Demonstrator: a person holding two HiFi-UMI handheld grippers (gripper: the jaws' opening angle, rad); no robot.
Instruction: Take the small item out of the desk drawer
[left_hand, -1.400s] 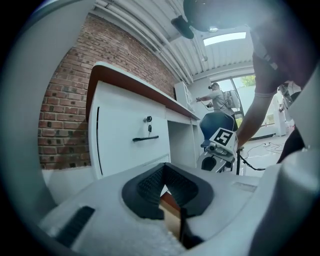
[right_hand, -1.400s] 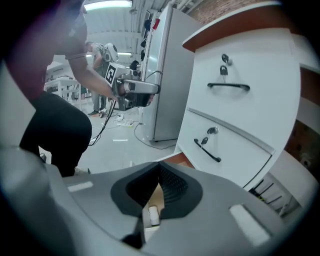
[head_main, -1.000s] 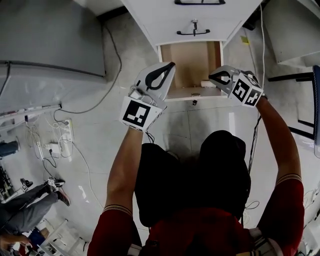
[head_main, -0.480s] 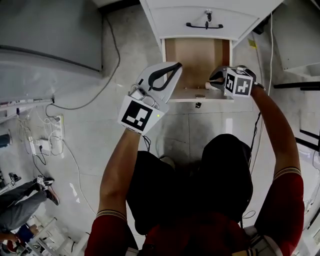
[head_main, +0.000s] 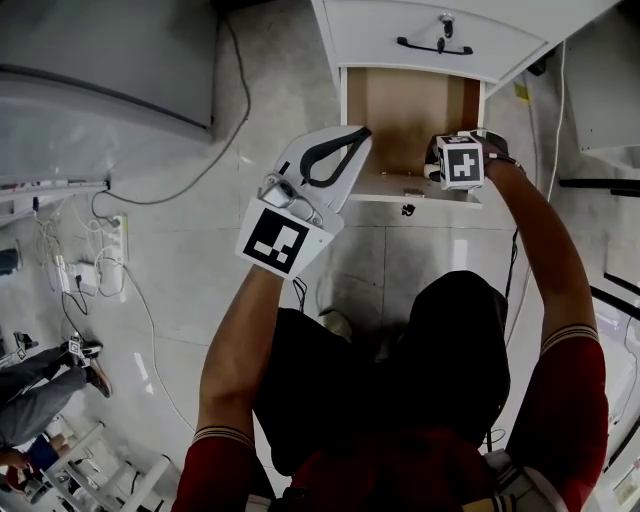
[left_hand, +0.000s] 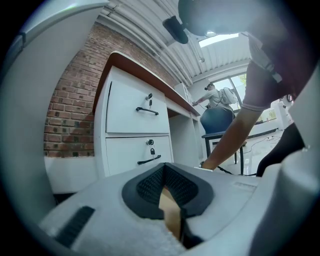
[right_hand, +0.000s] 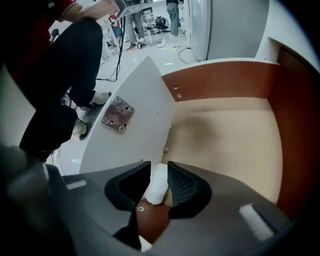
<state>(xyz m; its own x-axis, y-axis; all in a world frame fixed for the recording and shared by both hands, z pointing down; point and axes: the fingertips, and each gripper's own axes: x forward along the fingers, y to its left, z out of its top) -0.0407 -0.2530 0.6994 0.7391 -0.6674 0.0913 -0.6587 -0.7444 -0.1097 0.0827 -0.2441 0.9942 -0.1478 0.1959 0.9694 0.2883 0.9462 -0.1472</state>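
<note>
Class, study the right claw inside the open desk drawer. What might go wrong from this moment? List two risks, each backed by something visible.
1. The right claw is opening its jaws around the small white cylinder, which seems to touch only one pad; an off-centre close may let it roll away.
2. The cylinder lies close to the drawer's white front panel, so a jaw may catch that panel.
</note>
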